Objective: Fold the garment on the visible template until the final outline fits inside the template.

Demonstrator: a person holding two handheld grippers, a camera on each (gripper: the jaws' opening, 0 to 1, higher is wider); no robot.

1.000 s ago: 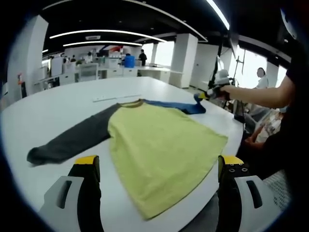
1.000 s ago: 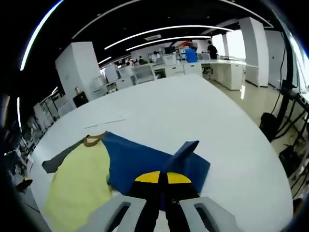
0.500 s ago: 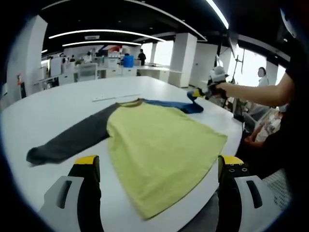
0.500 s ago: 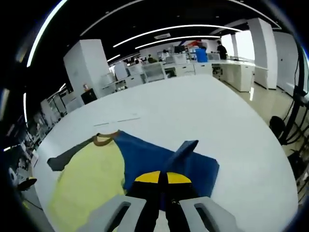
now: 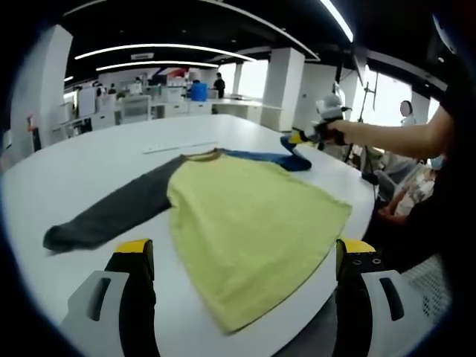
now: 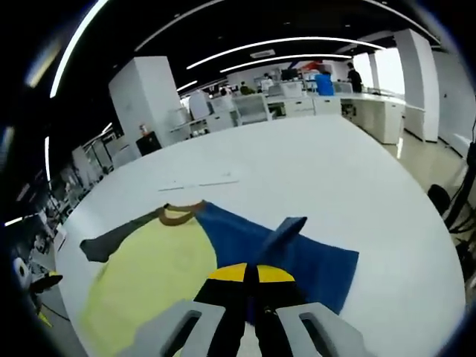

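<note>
White table (image 5: 89,160); office desks (image 6: 297,104); white pillar (image 5: 281,89).

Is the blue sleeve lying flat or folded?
Partly lifted: the right tool pinches the blue sleeve, its end raised; the rest lies flat.

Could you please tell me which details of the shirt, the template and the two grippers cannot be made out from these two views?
- Template: no outline can be made out on the table in either view.
- Blue sleeve cuff: right gripper view, hidden between the shut right gripper jaws.
- Shirt hem: left gripper view, its near corner falls between the open left gripper jaws, close to the table edge; overhang unclear.
- Grey sleeve cuff: too blurred for detail.
</note>
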